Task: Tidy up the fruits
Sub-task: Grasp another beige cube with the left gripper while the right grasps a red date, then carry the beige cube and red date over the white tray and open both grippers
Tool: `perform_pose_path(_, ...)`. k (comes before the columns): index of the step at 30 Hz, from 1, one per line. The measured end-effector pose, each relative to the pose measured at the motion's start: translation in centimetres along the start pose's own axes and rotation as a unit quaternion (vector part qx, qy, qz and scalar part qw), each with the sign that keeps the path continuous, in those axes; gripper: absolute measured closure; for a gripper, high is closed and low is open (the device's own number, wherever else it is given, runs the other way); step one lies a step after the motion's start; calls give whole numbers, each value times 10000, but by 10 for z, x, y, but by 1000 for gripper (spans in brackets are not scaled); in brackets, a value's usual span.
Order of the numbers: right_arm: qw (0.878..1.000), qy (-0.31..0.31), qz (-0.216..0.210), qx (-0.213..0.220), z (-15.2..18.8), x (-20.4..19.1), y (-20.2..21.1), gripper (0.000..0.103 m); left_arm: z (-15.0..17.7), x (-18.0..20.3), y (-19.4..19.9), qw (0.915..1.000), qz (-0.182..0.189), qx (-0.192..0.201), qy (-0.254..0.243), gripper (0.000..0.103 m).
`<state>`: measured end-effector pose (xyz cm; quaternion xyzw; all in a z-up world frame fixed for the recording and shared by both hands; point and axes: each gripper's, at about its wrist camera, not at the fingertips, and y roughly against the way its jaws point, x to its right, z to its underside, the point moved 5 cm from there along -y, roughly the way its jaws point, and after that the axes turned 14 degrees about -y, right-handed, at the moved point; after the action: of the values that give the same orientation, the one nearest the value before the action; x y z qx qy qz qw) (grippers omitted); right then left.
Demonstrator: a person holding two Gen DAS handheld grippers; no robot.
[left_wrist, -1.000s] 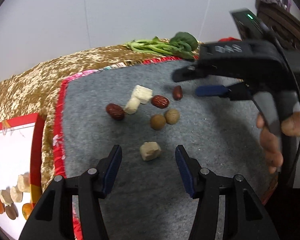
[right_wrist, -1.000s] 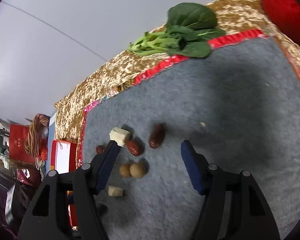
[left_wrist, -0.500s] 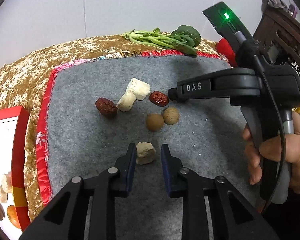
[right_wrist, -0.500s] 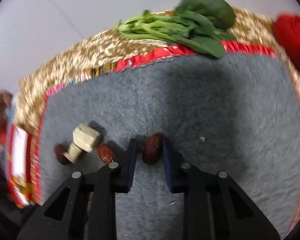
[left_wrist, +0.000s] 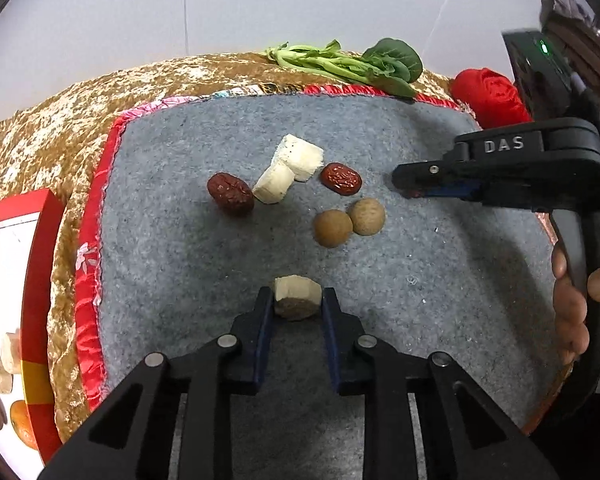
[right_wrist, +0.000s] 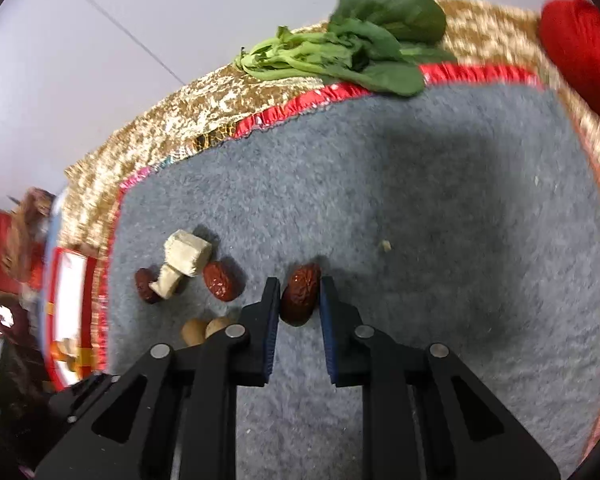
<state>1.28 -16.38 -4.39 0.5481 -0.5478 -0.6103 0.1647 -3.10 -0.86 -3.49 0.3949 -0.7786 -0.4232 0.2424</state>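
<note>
We found the left hand-held gripper [left_wrist: 297,306] clenched on a pale fruit chunk [left_wrist: 297,297] resting on the grey felt mat [left_wrist: 172,264]. The right hand-held gripper [right_wrist: 299,300] was clamped on a red date [right_wrist: 300,294], also on the mat. Two more dates [left_wrist: 230,193], two pale chunks [left_wrist: 299,152] and two brown longans [left_wrist: 333,228] lay mid-mat. Leafy greens [left_wrist: 352,65] lay at the far edge.

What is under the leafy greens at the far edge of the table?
The leafy greens lie across gold cloth and the mat's red border; whatever lies directly beneath them is hidden.
</note>
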Motion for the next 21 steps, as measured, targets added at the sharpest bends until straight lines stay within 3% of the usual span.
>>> perform_pose_path(6, 9976, -456, -510, -103, -5, 15, 13, 82, -6, -12, 12, 9995, -212, 174, 163, 81)
perform_pose_path(21, 9943, 232, -1031, 129, 16, -44, 26, 82, 2, -59, 52, 9939, -732, 517, 647, 81)
